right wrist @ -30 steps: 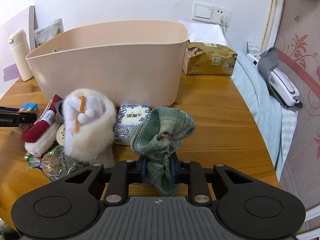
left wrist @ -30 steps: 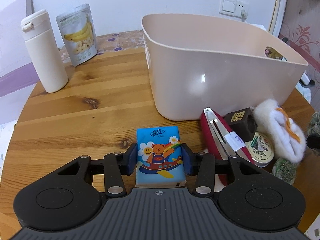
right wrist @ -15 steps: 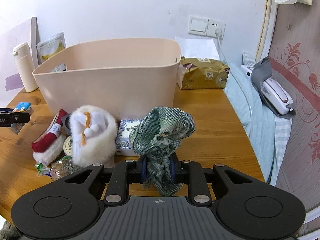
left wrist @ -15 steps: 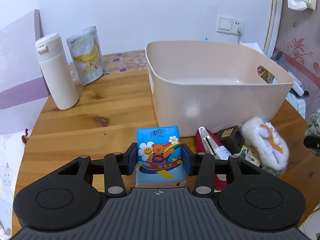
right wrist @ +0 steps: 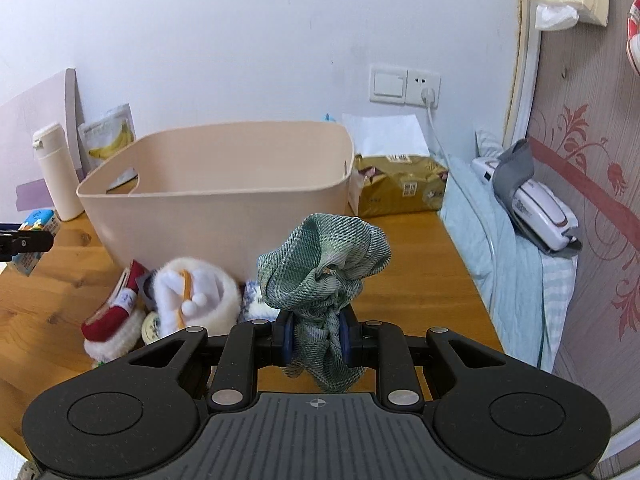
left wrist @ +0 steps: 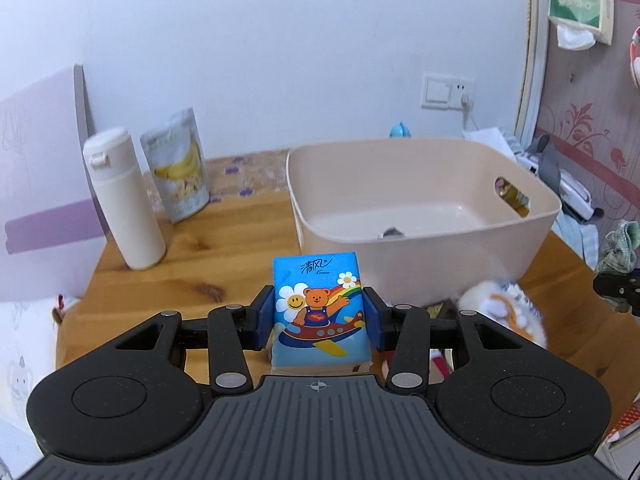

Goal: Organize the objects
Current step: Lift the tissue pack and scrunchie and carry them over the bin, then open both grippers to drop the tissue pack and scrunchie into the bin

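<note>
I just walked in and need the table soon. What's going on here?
A person is tidying the wooden table with a hand-held gripper in each hand. The left gripper is shut on a blue tissue pack; the right gripper is shut on a green checked cloth. Both are held above the table, in front of the beige bin, which looks nearly empty. A fluffy white item and other small things lie on the table beside the bin.

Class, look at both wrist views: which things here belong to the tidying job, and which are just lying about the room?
Part of the job: tissue pack in the left gripper; green cloth in the right gripper; beige bin; fluffy white item beside the bin.

Lying about: white bottle; banana snack bag; wall socket.
</note>
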`<state>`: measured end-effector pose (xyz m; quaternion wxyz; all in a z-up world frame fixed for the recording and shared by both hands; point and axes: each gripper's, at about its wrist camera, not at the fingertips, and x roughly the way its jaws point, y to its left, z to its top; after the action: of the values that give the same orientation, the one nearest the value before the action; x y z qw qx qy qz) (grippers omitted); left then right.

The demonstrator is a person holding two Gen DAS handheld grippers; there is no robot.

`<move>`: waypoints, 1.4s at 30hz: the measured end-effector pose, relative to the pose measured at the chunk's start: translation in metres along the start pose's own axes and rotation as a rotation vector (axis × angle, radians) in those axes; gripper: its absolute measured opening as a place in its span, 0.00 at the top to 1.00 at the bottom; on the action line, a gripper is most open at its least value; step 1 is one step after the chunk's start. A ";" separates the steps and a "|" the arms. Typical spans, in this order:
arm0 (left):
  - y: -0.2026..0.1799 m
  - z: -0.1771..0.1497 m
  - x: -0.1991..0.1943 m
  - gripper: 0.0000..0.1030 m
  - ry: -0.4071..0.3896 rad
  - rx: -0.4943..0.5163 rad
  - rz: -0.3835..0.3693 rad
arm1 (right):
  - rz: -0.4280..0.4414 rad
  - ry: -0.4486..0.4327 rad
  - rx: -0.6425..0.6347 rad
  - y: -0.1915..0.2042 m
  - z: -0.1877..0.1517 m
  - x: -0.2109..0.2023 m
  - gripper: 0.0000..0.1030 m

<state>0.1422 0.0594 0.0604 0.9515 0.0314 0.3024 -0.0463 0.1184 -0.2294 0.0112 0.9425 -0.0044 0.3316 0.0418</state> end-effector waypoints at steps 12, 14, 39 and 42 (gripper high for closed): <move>-0.007 0.035 -0.005 0.55 -0.089 0.022 -0.028 | -0.010 -0.071 0.001 -0.002 0.027 -0.005 0.79; -0.009 0.041 -0.003 0.55 -0.099 0.025 -0.035 | -0.005 -0.077 -0.001 -0.001 0.031 -0.004 0.79; -0.050 0.079 0.078 0.55 -0.059 0.091 -0.092 | 0.033 -0.106 -0.021 0.013 0.080 0.052 0.79; -0.054 0.080 0.090 0.55 -0.041 0.095 -0.098 | 0.035 -0.098 -0.031 0.017 0.085 0.062 0.79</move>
<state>0.2555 -0.0076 0.0715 0.9516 0.0606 0.2814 -0.1078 0.2179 -0.2046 0.0393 0.9566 -0.0111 0.2842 0.0634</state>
